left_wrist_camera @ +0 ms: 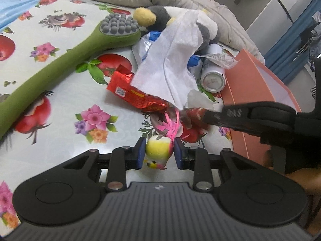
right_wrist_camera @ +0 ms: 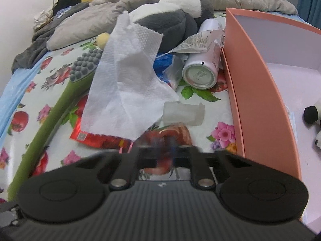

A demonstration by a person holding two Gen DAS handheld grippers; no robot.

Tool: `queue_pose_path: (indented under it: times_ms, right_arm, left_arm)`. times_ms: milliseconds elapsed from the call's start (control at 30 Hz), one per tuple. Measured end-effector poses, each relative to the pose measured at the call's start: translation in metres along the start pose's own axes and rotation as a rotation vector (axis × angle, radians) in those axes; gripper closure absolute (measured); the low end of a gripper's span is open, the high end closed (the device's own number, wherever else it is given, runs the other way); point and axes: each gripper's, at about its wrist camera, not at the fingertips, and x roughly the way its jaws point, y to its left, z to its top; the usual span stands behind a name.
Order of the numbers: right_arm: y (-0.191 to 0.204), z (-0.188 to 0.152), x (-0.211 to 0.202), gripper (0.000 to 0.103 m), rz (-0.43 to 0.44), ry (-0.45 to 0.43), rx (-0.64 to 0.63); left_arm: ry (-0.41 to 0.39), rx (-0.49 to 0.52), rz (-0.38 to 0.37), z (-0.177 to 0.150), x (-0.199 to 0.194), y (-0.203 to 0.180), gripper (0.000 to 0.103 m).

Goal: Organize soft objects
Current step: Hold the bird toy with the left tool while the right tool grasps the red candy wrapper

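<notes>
Between the jaws of our left gripper [left_wrist_camera: 159, 153] sits a small yellow and pink toy bird [left_wrist_camera: 158, 152], both blue pads pressed against it, its pink feathers trailing forward. Our right gripper [right_wrist_camera: 164, 145] is blurred; its jaws are closed, and whether they pinch anything we cannot tell. Ahead, a white tissue [left_wrist_camera: 172, 60] hides part of a red wrapper [left_wrist_camera: 136, 94] and a grey plush [right_wrist_camera: 166, 26]. Right of both jaws stands a pink box [right_wrist_camera: 258, 92], cut off by the frame. Bare floral sheet [left_wrist_camera: 66, 108] lies left.
</notes>
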Motion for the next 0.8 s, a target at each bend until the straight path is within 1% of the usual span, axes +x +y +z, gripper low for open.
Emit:
queue_pose_path:
  times_ms: [300,367,433,500,567,600,633,667,800]
  right_arm:
    - [0.000,-0.014,-0.026,0.099,0.030,-0.017,0.012]
    - [-0.003,-0.015,-0.030,0.097,0.038,-0.030,0.030]
    - [-0.004,-0.013,-0.032,0.096,0.024,-0.042,0.042]
    - [-0.004,-0.011,-0.030,0.095,0.017,-0.037,0.040]
    - [-0.001,-0.011,-0.028,0.087,0.012,-0.031,0.024]
    - [0.000,-0.011,-0.026,0.067,0.012,-0.026,0.015]
    - [0.001,-0.011,-0.025,0.053,0.016,-0.027,0.010]
    - [0.002,-0.011,-0.024,0.051,0.016,-0.032,0.001]
    - [0.003,-0.007,-0.015,0.051,-0.021,-0.033,-0.029]
  left_arm:
    - [-0.022,-0.008,0.018,-0.021,-0.032,0.006,0.068]
    - [-0.022,-0.011,0.023,-0.026,-0.036,0.008,0.068]
    - [-0.020,-0.017,0.029,-0.031,-0.040,0.012,0.068]
    - [-0.016,-0.027,0.033,-0.035,-0.042,0.016,0.069]
    - [-0.015,-0.037,0.038,-0.038,-0.044,0.020,0.068]
    - [-0.014,-0.042,0.039,-0.039,-0.045,0.022,0.068]
    - [-0.015,-0.046,0.039,-0.039,-0.045,0.024,0.068]
    - [-0.016,-0.049,0.039,-0.040,-0.046,0.026,0.069]
    - [-0.016,-0.044,0.043,-0.040,-0.046,0.030,0.069]
